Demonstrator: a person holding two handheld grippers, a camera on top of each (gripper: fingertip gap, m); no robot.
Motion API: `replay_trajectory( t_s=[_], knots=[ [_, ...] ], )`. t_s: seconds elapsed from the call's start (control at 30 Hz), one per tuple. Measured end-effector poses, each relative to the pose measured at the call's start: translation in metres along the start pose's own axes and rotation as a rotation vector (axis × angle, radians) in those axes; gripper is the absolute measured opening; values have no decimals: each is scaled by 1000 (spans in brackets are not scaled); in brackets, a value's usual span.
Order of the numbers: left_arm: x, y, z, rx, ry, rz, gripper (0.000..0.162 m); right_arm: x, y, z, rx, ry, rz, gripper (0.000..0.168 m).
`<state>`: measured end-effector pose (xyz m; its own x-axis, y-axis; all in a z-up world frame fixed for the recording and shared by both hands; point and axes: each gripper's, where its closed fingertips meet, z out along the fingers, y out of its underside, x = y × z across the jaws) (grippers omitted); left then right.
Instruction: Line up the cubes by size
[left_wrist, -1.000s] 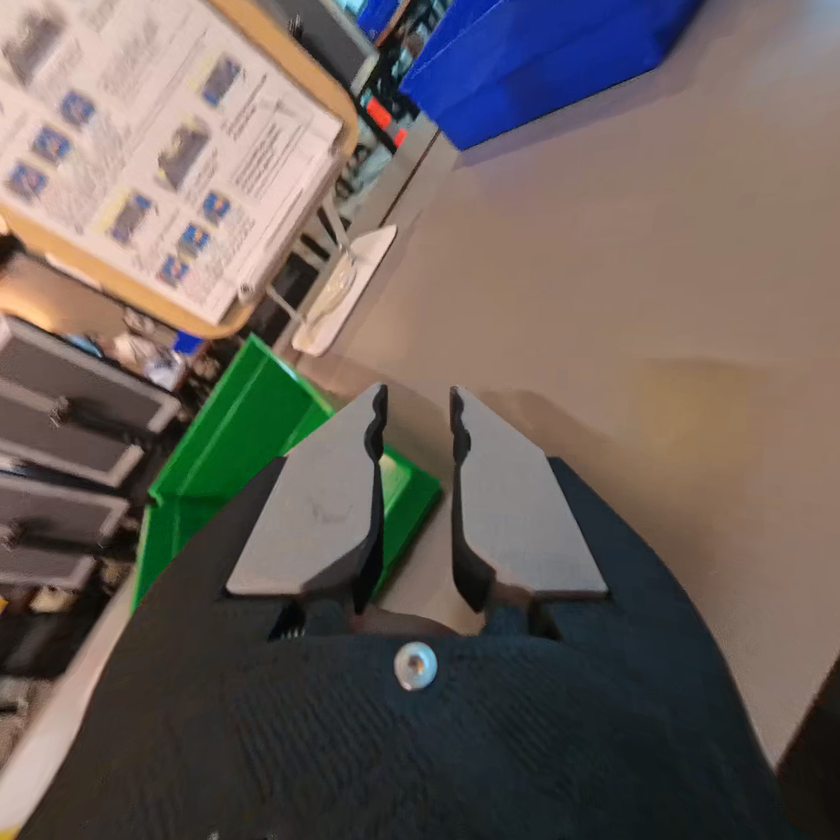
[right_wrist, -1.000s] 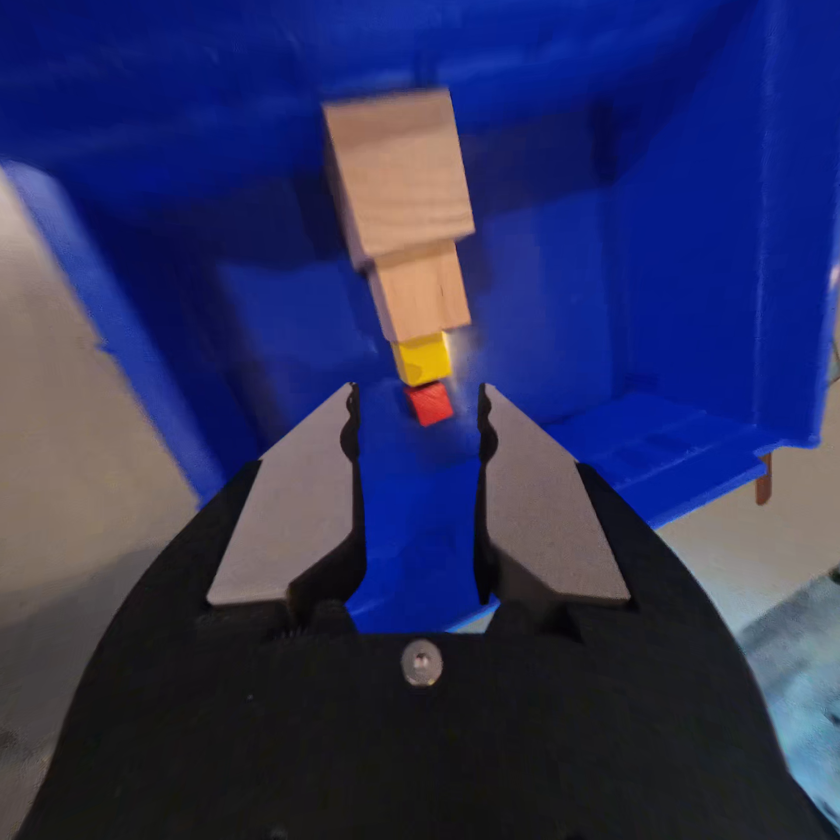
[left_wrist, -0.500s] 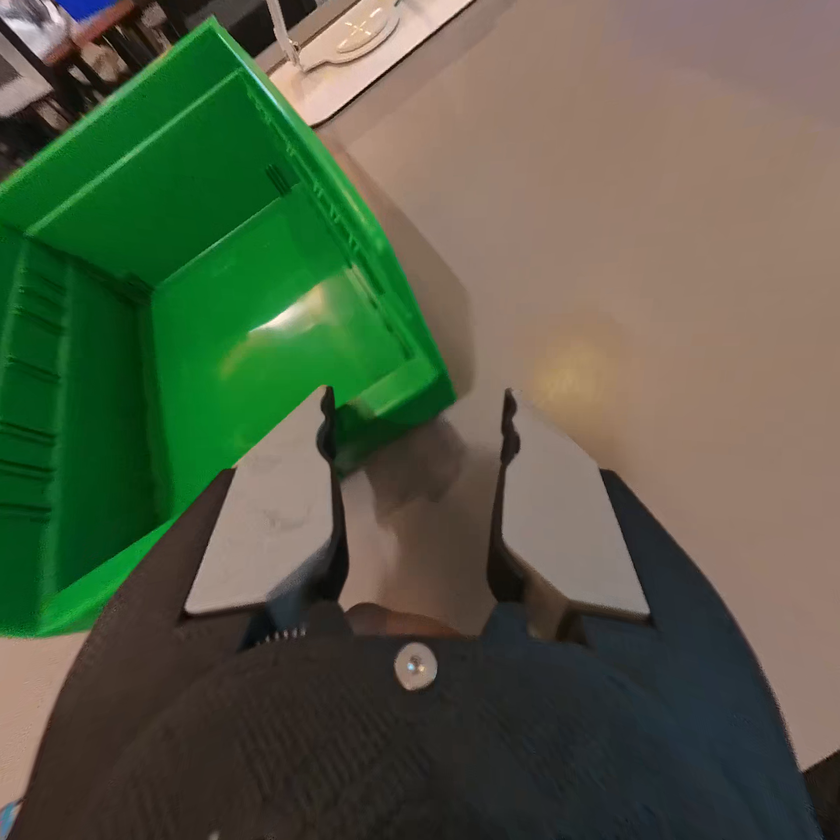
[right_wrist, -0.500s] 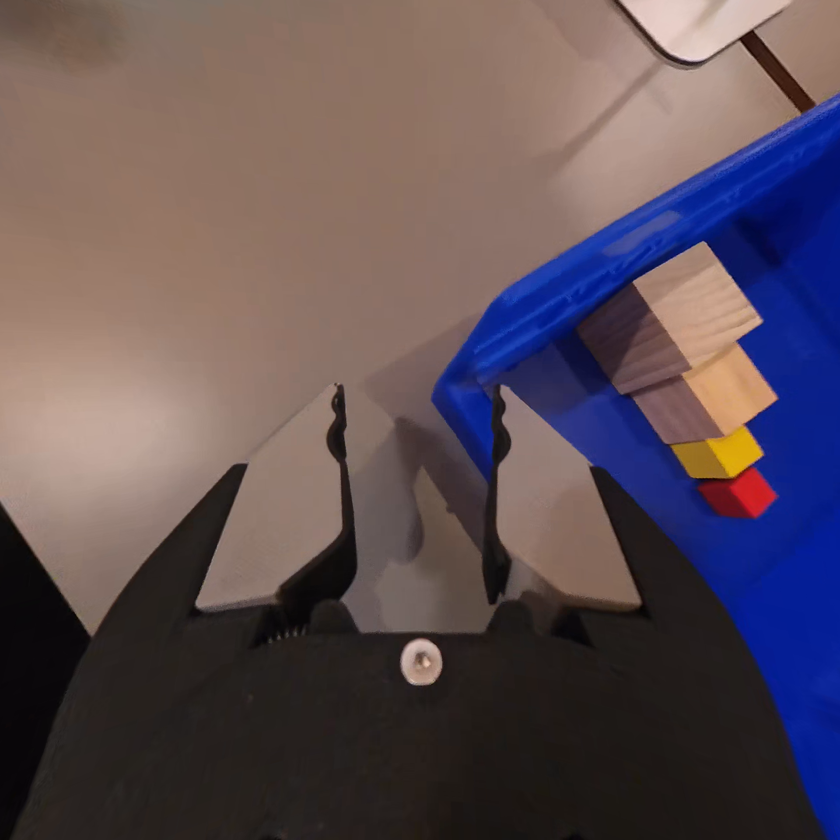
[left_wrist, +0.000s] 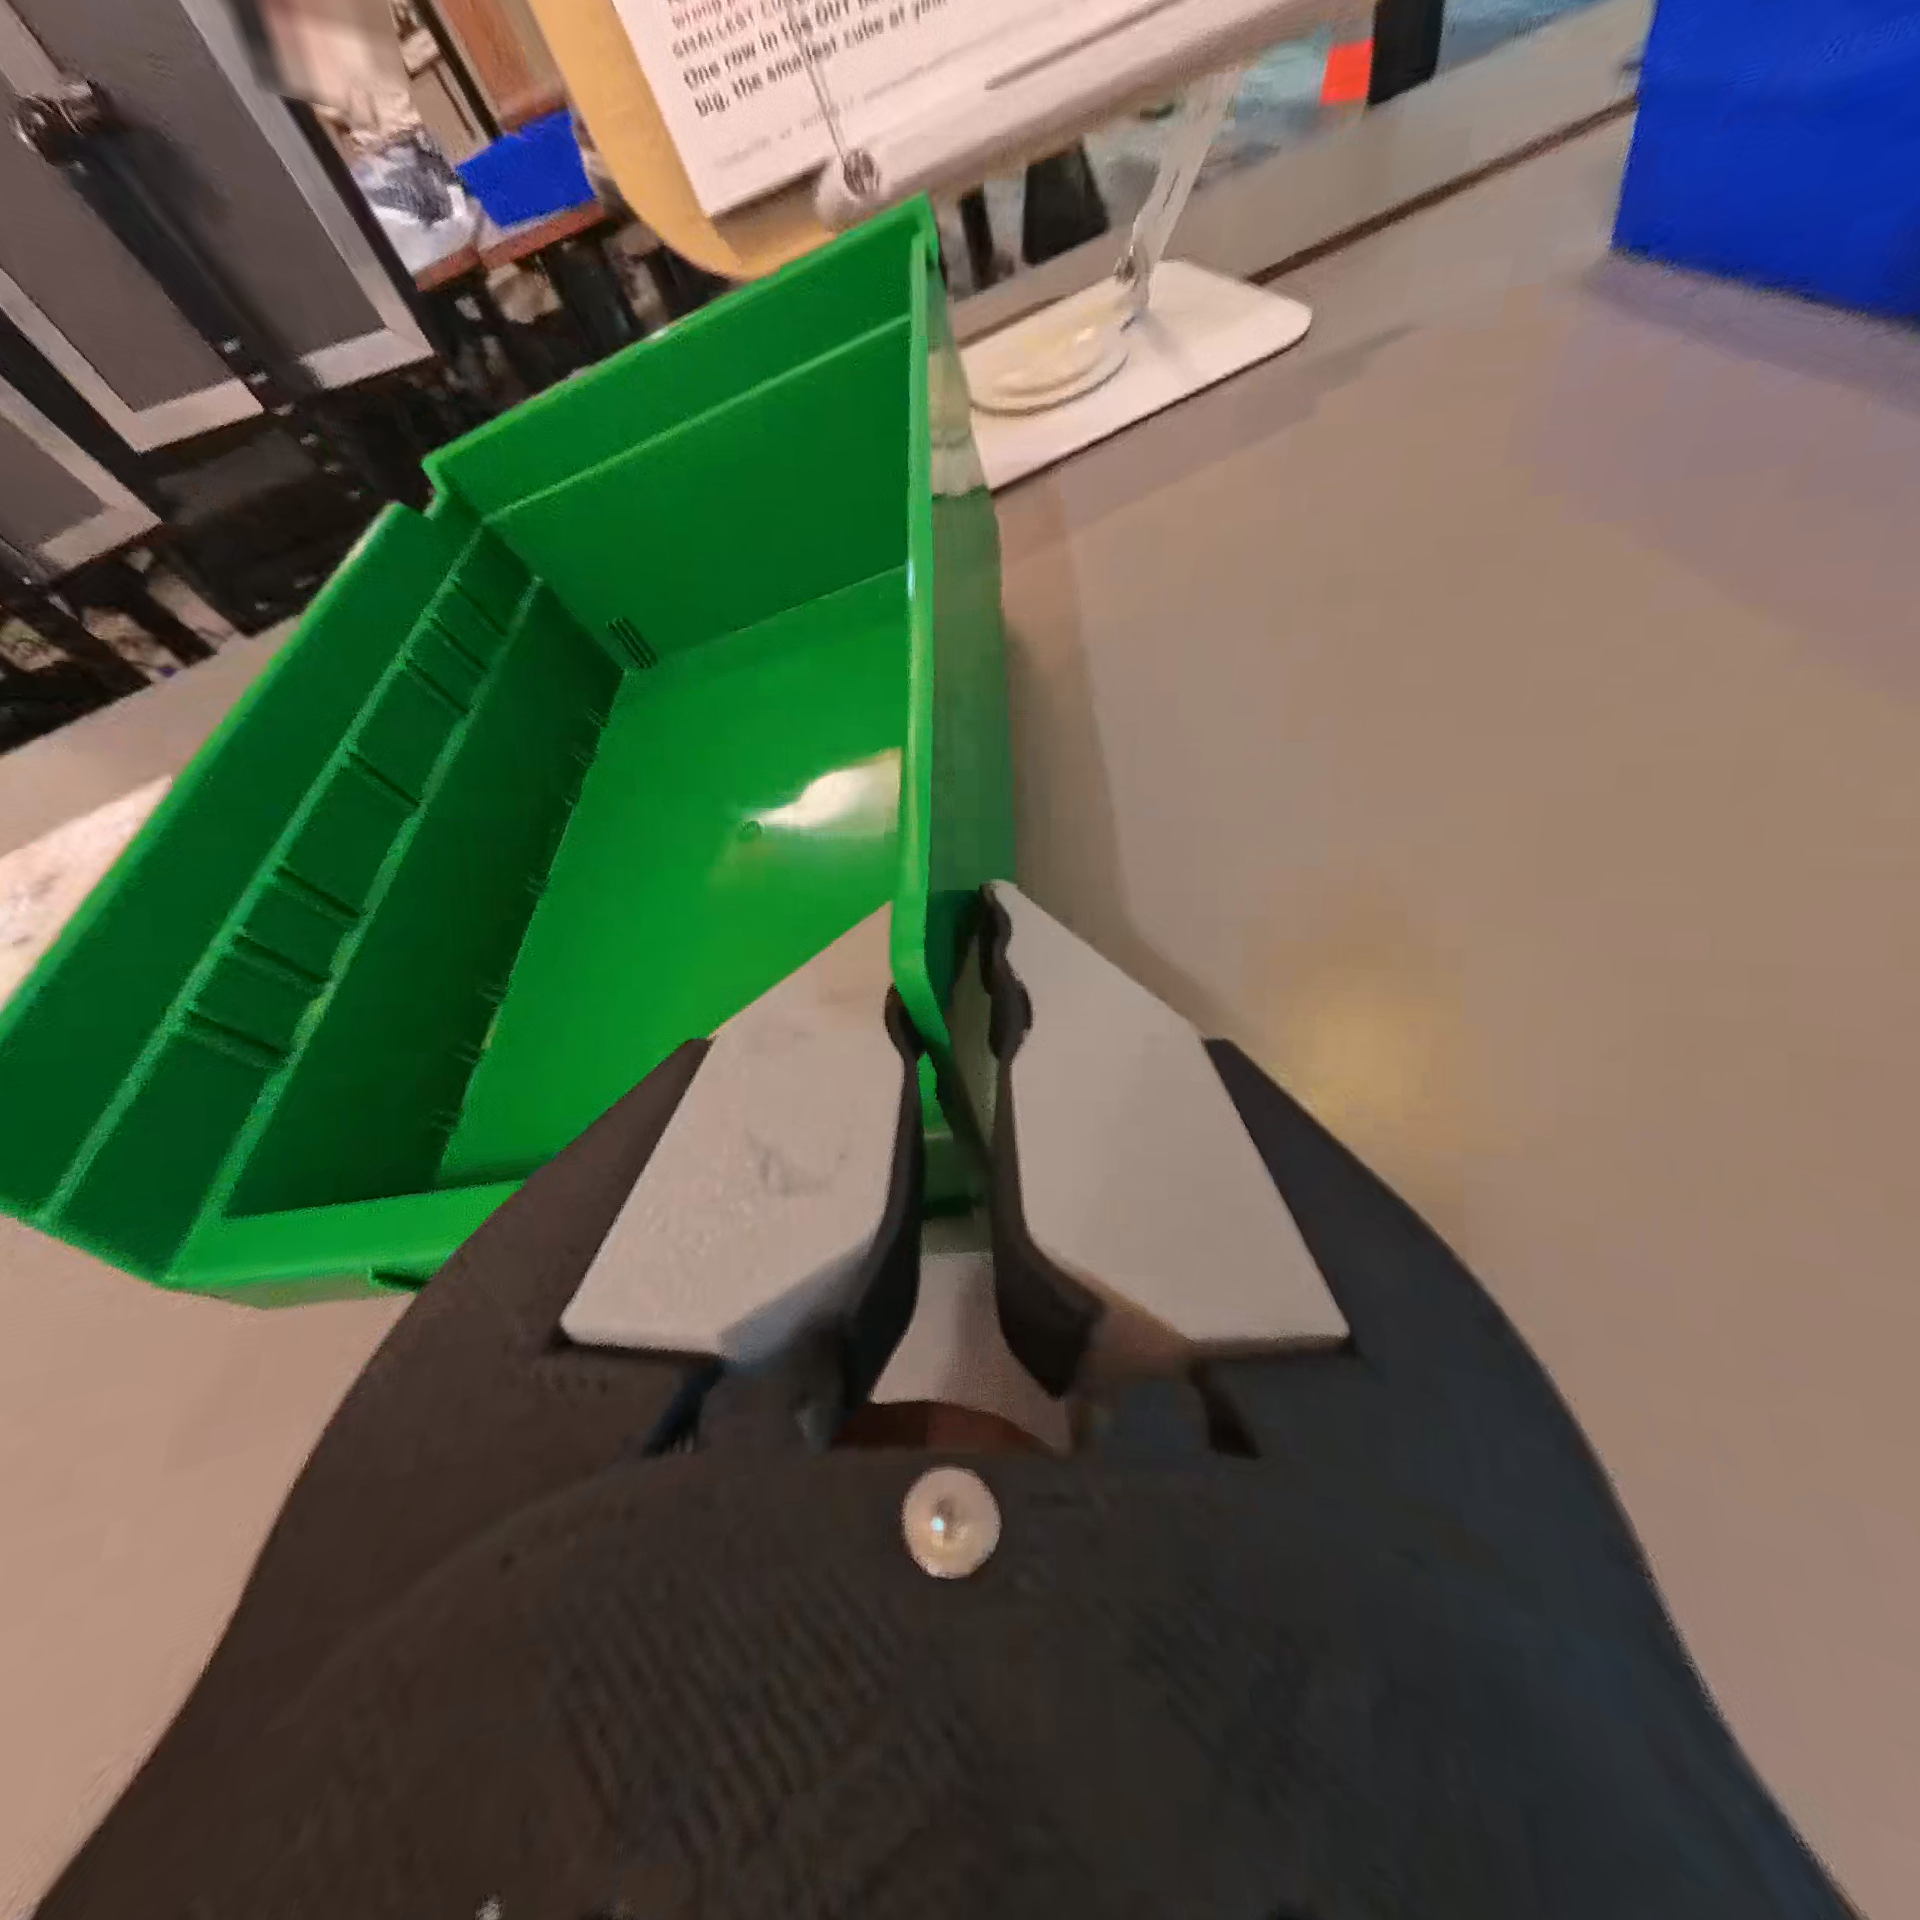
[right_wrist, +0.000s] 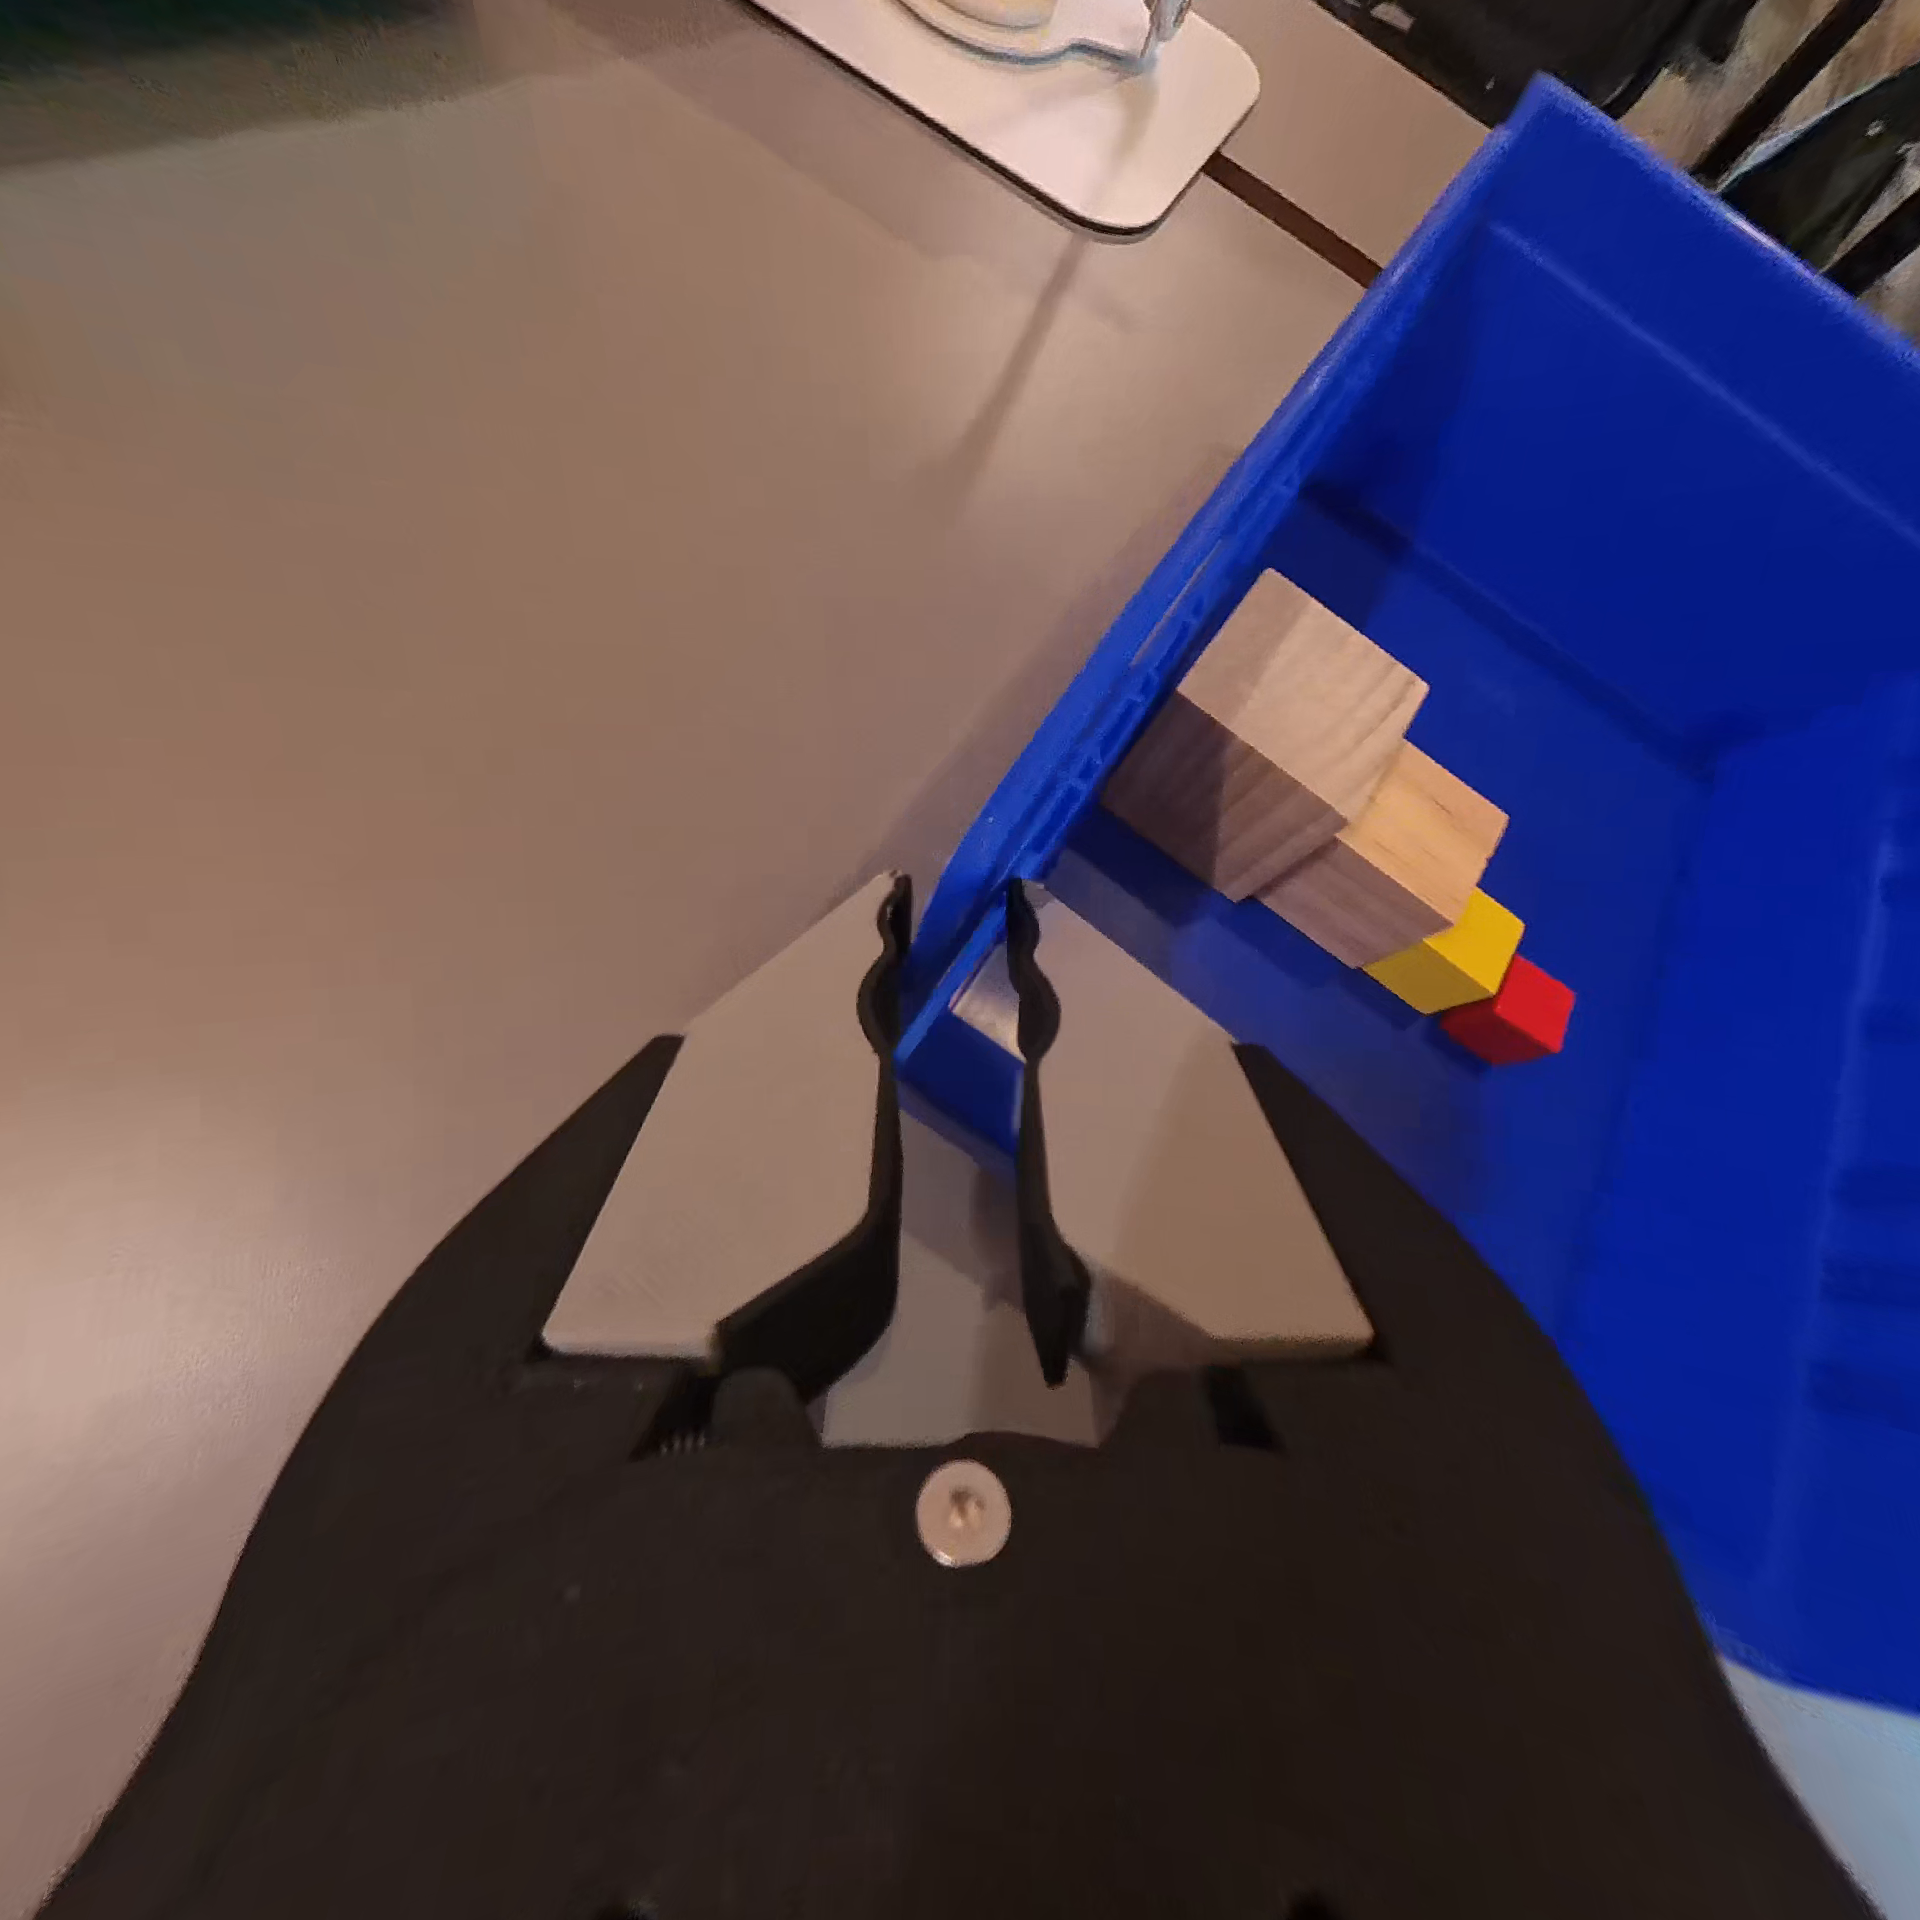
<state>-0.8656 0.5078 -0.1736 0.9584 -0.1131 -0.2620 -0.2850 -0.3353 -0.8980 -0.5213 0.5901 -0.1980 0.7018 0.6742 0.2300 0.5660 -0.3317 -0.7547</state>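
Cubes, 4, set in 1 touching row inside the blue bin (right_wrist: 1538, 436), along its left wall. Order from the bin's far end toward its near end: large wooden cube (right_wrist: 1273, 727), smaller wooden cube (right_wrist: 1392, 862), yellow cube (right_wrist: 1449, 954), red cube (right_wrist: 1512, 1013). Sizes step down along the row.

Blue bin: rests on the tan table (right_wrist: 468, 520).

Right gripper (right_wrist: 961, 935): narrow, its 2 fingers closed over the blue bin's left wall at the near corner, 1 outside, 1 inside.

White stand base (right_wrist: 1049, 135): on the table, beyond the blue bin's far left corner.

Green bin (left_wrist: 582, 831): well apart from the blue bin, on the same table; nothing seen inside it.

Left gripper (left_wrist: 951, 961): narrow, its fingers pinching the green bin's right wall near the front corner.

Printed sheet on a board (left_wrist: 883, 83): behind the green bin, apparently carried by the stand; the picture is blurred there.
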Motion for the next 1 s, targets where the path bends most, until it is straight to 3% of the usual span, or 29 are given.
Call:
replay_trajectory(
  t_s=[0.27, 0.67, 0.83, 0.9, 1.0],
  knots=[
    [-12, -79, -66, 215, -41, -35, 2, -86, -24, -5, 61, -123, -55, 19],
    [-8, -198, -138, 393, 17, 9, 3, -280, -123, 44, 131, -304, -102, 27],
    [0, -223, -149, 403, -9, 76, 4, -378, -180, 57, 182, -443, -135, 38],
    [8, -228, -148, 402, 0, 102, 3, -414, -200, 51, 210, -526, -161, 25],
    [23, -229, -148, 406, 47, 120, 3, -419, -210, 35, 235, -558, -173, 31]
  ],
)
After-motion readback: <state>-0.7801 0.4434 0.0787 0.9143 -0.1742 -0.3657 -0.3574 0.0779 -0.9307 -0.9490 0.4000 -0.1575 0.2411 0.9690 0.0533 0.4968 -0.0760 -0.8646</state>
